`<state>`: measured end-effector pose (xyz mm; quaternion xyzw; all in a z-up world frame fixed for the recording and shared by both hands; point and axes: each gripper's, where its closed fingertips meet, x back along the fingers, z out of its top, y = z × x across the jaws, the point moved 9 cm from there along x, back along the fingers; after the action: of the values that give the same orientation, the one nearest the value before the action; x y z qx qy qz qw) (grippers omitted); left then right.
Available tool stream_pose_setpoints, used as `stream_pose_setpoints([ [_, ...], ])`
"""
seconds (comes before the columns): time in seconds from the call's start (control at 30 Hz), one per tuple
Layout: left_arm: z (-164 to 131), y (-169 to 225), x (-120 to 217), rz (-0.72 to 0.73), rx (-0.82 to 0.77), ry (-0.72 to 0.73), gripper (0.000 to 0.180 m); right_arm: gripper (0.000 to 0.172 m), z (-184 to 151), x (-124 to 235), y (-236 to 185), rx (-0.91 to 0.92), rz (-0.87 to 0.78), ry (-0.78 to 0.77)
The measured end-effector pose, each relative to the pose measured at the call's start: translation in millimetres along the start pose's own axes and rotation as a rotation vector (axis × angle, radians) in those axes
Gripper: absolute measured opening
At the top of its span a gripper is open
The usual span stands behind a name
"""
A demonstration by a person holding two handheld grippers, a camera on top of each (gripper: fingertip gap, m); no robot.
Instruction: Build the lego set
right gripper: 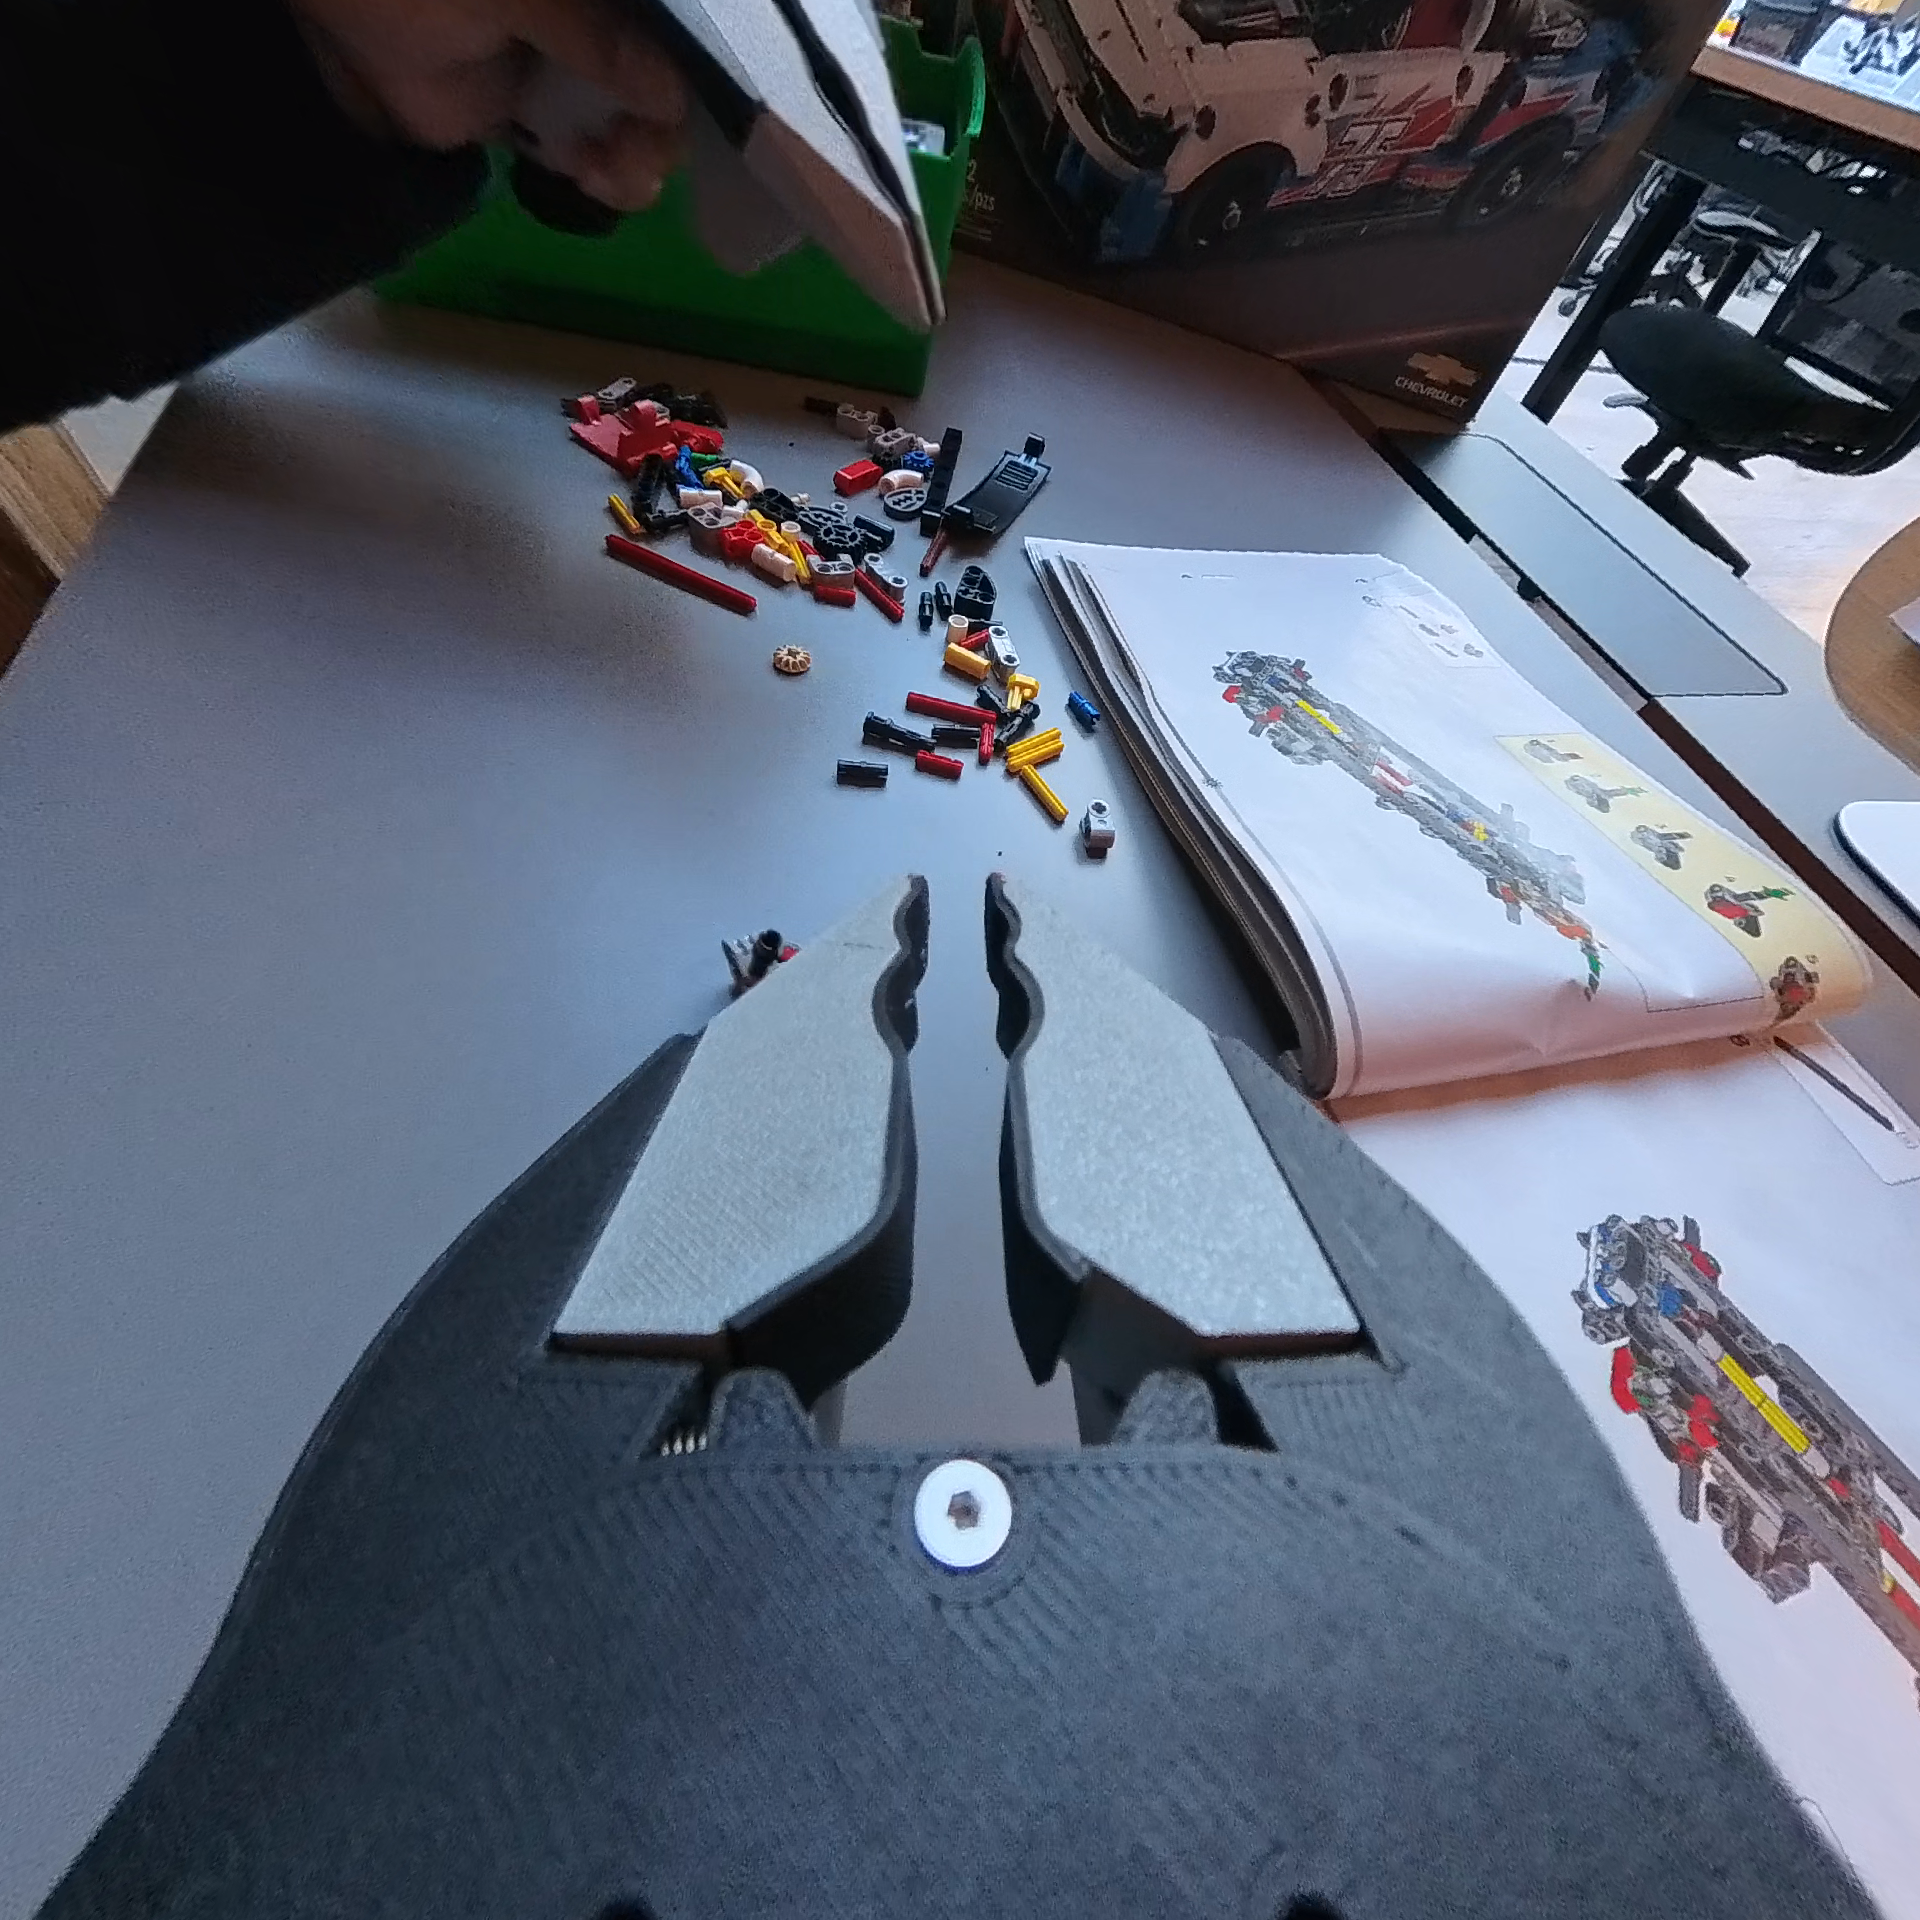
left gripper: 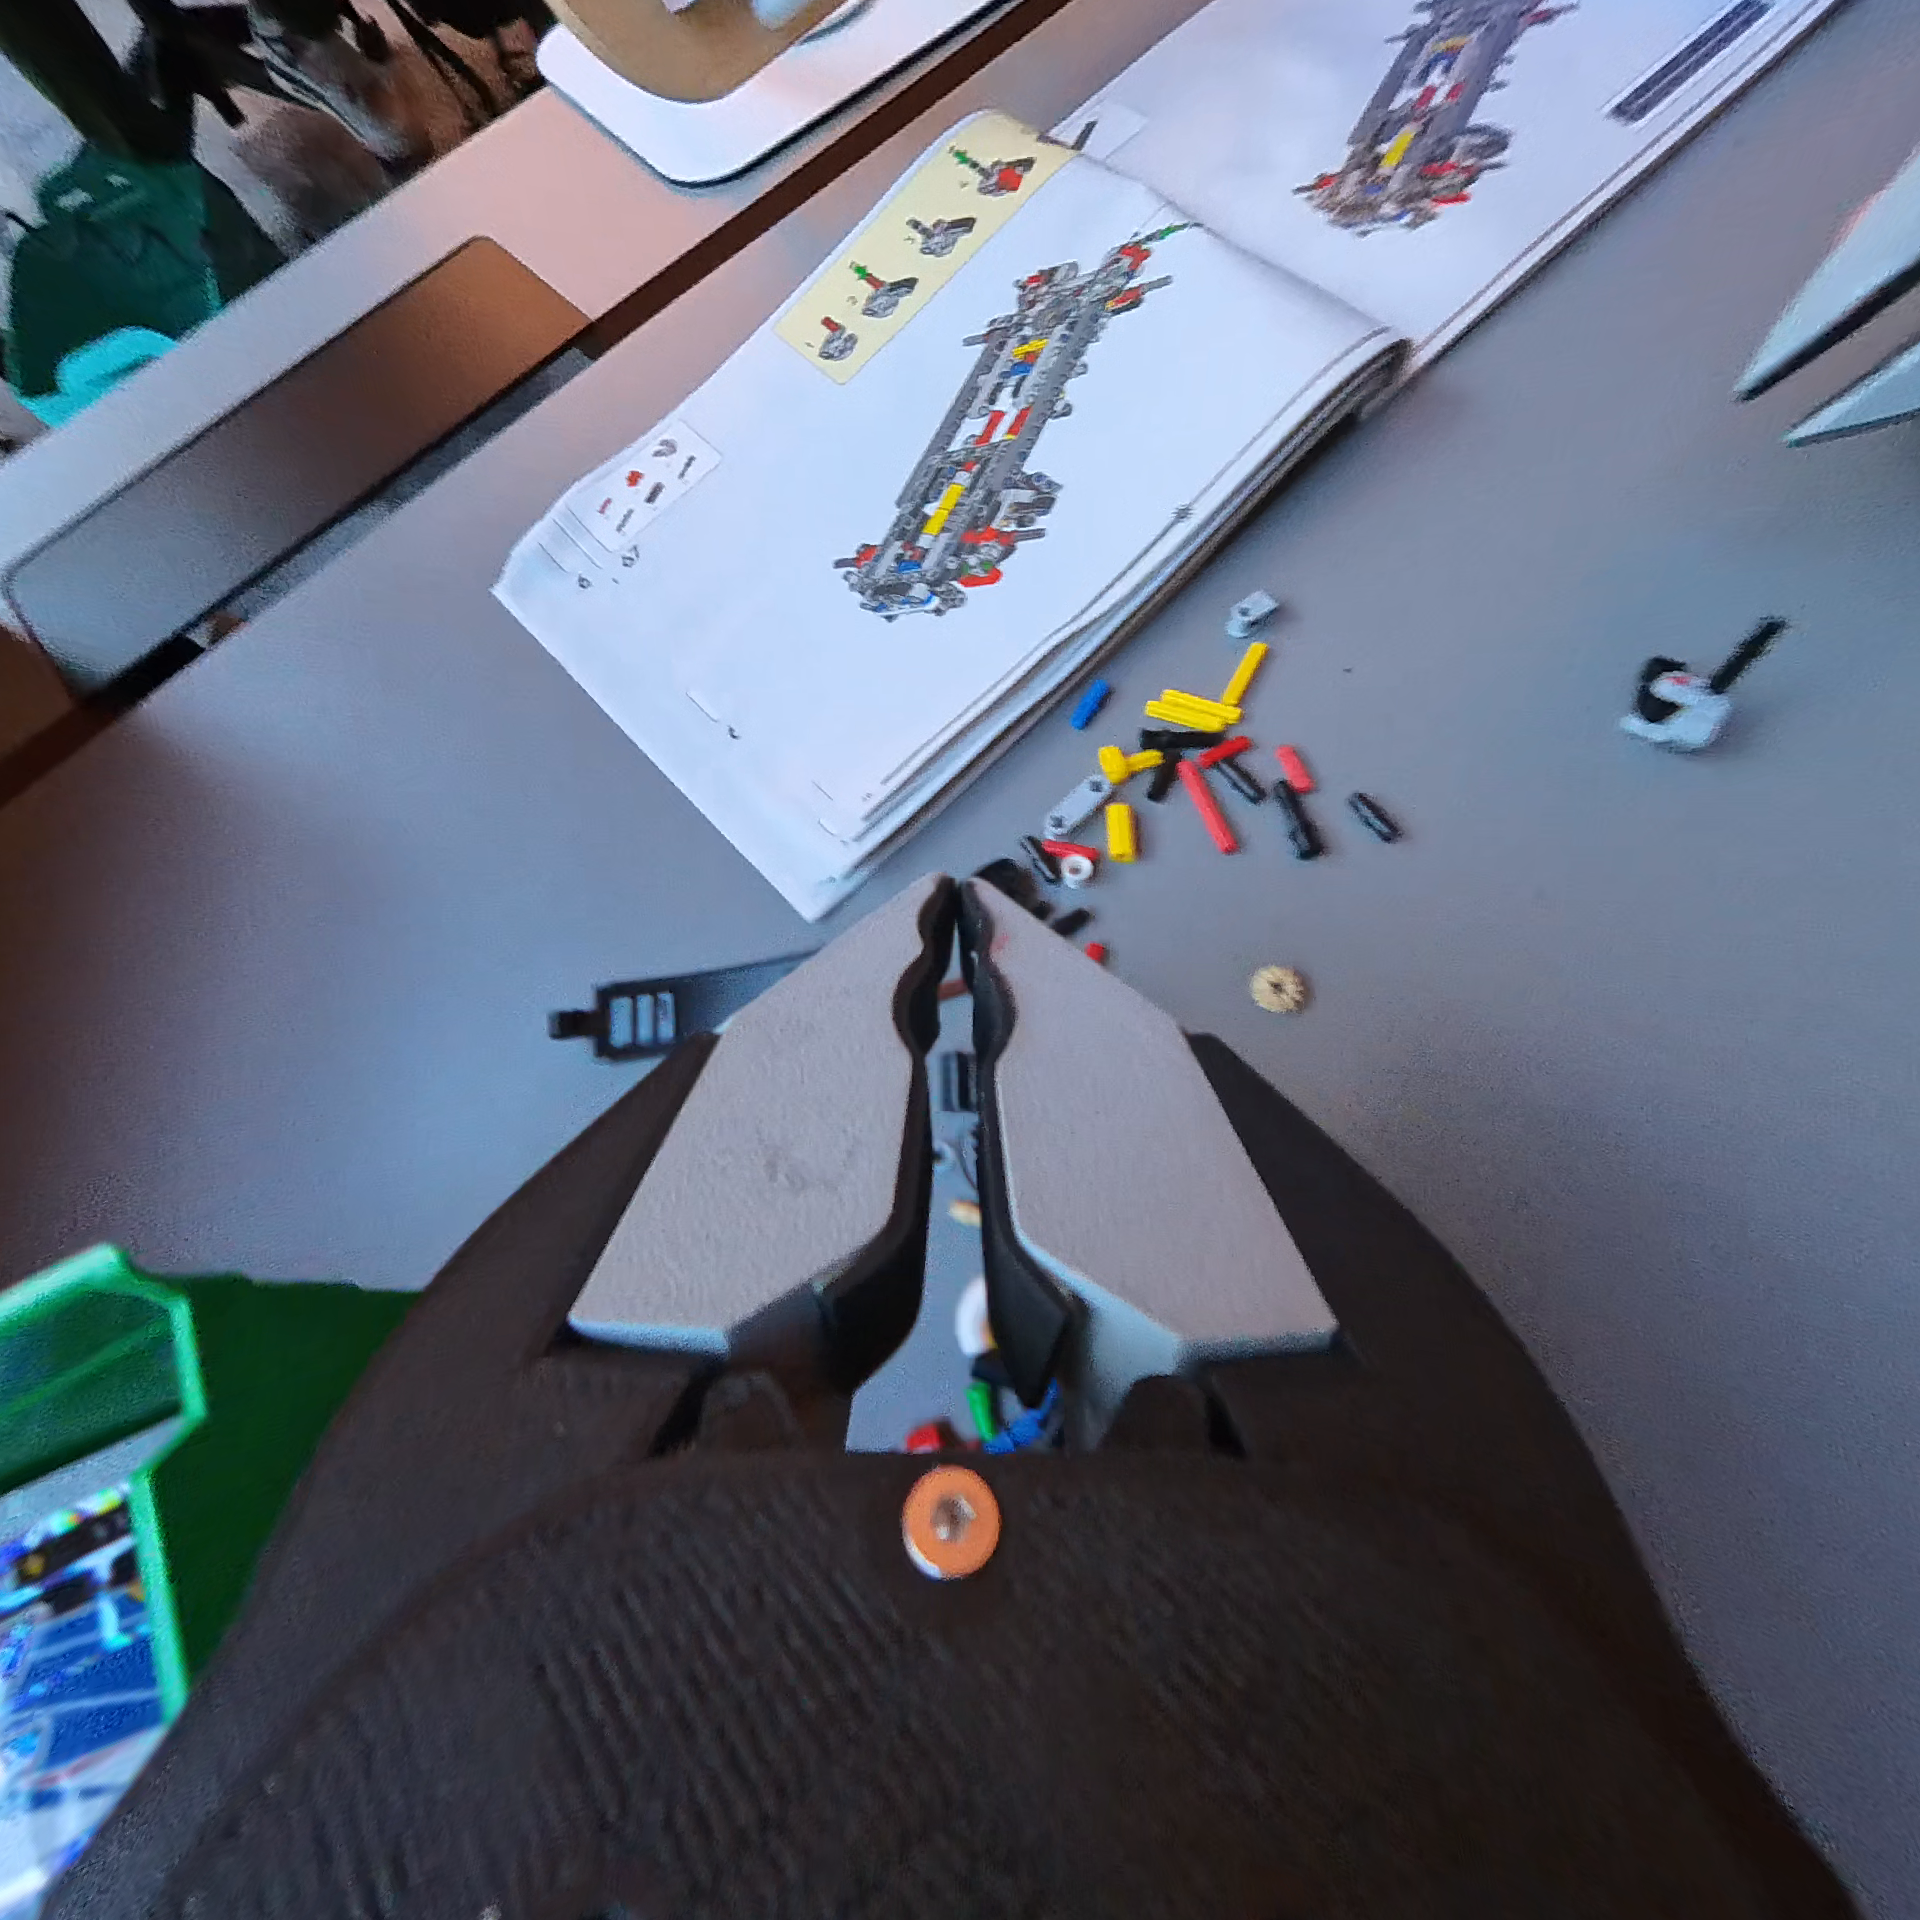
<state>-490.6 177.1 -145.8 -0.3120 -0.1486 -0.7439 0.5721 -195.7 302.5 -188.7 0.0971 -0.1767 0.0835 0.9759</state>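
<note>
My left gripper [left gripper: 956, 896] is shut, pads together with nothing between them. It hovers over the grey table [left gripper: 364, 831] by the corner of an open instruction booklet [left gripper: 935, 468]. Loose yellow, red and black building pieces [left gripper: 1195, 769] lie just ahead to its right. It also shows in the right wrist view [right gripper: 928, 307], high above a farther pile of pieces [right gripper: 748, 499]. My right gripper [right gripper: 956, 885] is open with a narrow empty gap, low over bare table. A small grey assembly with a black axle [right gripper: 753, 956] lies beside its left finger; the left wrist view shows it too [left gripper: 1683, 707].
A tan gear [right gripper: 792, 659] lies alone on the table. A black panel piece [right gripper: 1003, 483] lies beyond the booklet [right gripper: 1403, 779]. A green box [right gripper: 665, 281] and a large box with a car picture [right gripper: 1299, 156] stand at the far edge. An office chair [right gripper: 1745, 395] is beyond. My left gripper is the nearer one to the tan gear [right gripper: 792, 659]: about 11 cm, against 15 cm. It is also in sight in the left wrist view [left gripper: 1288, 979].
</note>
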Motion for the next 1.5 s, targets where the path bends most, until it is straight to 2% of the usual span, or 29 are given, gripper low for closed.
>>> stream_pose_setpoints([
  [0.2, 17, -17, -22, 0.026, -0.016, 0.081, 0.0, 0.004, -3, -1, 2, 0.017, -0.034, -0.011],
  [0.4, 0, -31, -20, 0.003, 0.093, 0.148, 0.0, 0.0, -3, -6, 10, 0.08, -0.105, -0.044],
  [0.6, -10, -31, -23, -0.055, 0.151, 0.097, 0.0, 0.0, -7, -13, 14, 0.034, -0.097, -0.042],
  [0.73, -13, -34, -27, -0.03, 0.149, 0.069, 0.0, 0.0, -8, -11, 16, 0.02, -0.096, -0.032],
  [1.5, -13, -42, -25, 0.021, 0.169, 0.14, 0.0, 0.0, -9, -4, 19, 0.002, -0.139, 0.007],
])
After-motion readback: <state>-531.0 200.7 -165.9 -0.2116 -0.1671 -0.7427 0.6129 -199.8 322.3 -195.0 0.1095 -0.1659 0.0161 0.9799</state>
